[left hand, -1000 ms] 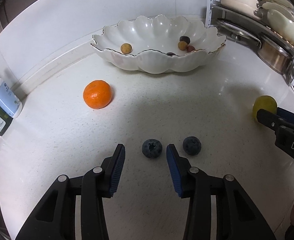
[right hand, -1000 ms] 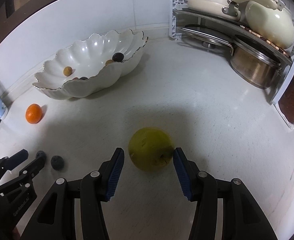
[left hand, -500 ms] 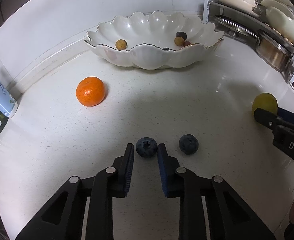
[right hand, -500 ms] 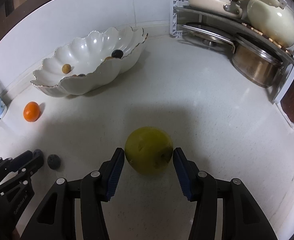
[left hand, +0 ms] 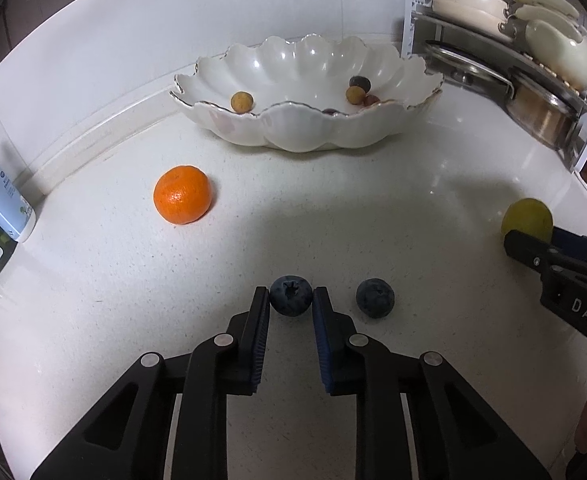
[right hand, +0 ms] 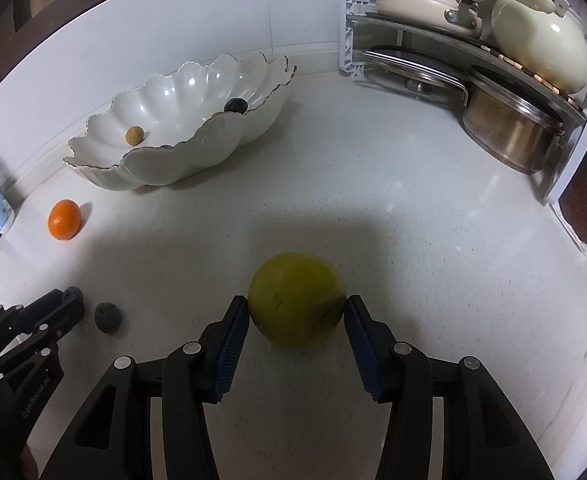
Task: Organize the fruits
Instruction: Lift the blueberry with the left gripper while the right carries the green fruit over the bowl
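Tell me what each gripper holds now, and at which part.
The left gripper pinches a blueberry at its two sides. The right gripper clasps a yellow-green round fruit at its widest part. Both fruits sit on the counter.

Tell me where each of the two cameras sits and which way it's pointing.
Left wrist: on the left gripper, angled down at the counter; its fingers pinch a blueberry.
Right wrist: on the right gripper, angled down; its fingers flank a green fruit.
Shared: bowl, orange, second blueberry, and each other's gripper.
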The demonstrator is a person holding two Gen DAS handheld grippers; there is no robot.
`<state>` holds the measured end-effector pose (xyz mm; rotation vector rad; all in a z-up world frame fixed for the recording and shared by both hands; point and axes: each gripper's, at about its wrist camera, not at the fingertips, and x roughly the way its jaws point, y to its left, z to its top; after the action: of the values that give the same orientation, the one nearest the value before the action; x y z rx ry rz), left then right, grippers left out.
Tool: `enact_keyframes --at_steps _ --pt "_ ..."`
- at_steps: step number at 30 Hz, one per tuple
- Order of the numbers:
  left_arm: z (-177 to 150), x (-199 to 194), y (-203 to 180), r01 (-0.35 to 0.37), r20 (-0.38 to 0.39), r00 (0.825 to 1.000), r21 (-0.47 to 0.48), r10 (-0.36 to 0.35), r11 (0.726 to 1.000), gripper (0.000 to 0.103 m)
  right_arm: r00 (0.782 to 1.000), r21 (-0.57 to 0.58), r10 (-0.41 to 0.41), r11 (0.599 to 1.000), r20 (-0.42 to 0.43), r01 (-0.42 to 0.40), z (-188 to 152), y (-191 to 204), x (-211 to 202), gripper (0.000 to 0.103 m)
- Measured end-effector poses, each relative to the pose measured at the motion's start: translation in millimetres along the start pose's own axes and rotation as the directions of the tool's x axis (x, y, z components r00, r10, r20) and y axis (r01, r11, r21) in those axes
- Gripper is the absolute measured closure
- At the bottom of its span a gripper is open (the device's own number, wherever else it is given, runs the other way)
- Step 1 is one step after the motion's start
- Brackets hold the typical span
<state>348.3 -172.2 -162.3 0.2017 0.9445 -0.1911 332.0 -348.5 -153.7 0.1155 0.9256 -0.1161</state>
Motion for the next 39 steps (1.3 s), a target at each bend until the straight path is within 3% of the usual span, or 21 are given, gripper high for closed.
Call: enact_keyframes --at_steps 20,39 --pt "13 -41 15 0.033 0.089 0.996 -0.030 -0.030 0.999 0.080 0.996 0.012 0.030 0.999 0.078 -0.031 6 12 -39 0.053" --pt "18 -97 37 0.039 0.201 0.979 -0.048 -0.028 0.998 0.080 0.975 -0.008 0.067 0.998 0.210 -0.067 12 39 -93 0.053"
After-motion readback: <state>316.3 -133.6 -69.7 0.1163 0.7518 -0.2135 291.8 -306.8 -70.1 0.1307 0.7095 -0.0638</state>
